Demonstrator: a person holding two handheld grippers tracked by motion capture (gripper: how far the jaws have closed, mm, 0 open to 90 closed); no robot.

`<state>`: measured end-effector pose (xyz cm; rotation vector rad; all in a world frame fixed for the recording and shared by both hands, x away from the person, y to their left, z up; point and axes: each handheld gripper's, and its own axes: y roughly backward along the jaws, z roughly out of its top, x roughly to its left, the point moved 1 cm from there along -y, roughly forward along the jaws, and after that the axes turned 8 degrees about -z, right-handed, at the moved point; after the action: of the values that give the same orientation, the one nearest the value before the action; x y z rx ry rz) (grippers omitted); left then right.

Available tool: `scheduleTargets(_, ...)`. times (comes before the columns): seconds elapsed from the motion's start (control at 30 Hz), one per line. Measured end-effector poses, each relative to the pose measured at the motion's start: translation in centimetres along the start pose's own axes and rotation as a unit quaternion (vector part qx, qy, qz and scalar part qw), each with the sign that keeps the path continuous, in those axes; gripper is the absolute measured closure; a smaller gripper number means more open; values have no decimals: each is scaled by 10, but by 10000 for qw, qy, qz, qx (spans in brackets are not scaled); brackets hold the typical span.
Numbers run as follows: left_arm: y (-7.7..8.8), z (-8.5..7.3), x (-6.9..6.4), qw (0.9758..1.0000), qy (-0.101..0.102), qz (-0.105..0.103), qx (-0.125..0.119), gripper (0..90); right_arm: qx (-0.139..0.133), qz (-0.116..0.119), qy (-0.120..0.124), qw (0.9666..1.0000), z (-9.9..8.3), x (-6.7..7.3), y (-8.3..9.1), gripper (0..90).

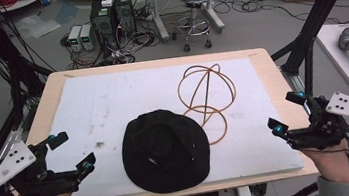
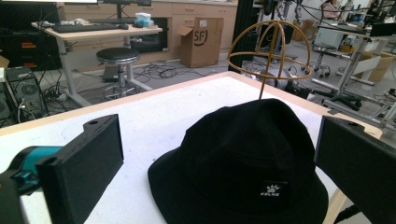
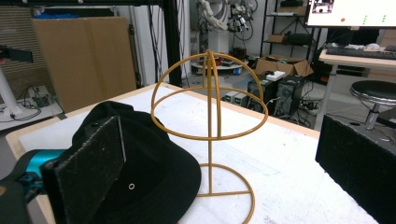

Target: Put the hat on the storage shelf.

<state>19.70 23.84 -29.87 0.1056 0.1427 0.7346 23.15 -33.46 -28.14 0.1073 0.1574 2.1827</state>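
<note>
A black bucket hat lies crown-up on the white mat, near the front edge; its small white label faces the left gripper view. Just behind and to its right stands a gold wire hat stand, upright and bare, also clear in the right gripper view. My left gripper hovers at the table's front left, jaws wide open and pointed toward the hat. My right gripper sits at the front right edge, jaws open, nothing between them. The hat lies left of the stand there.
The white mat covers most of the wooden table. Beyond the table stand a stool, computer towers and loose cables on the floor. Black frame posts rise at both sides.
</note>
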Motion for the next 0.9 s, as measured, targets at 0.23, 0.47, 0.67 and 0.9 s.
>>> scheduleTargets(0.23,1,0,1,10000,23,35,6,17,30,3,-9,10000,-1,0,-2,10)
scheduleTargets(0.47,1,0,2,10000,27,36,27,17,57,1,-51,10000,-2,0,-2,10)
scheduleTargets(0.67,-1,-2,3,10000,41,29,76,17,71,-5,-5,10000,-3,-1,-4,10)
scheduleTargets(0.9,-13,-2,3,9998,47,-83,164,17,129,-29,10,9999,-5,1,-2,10)
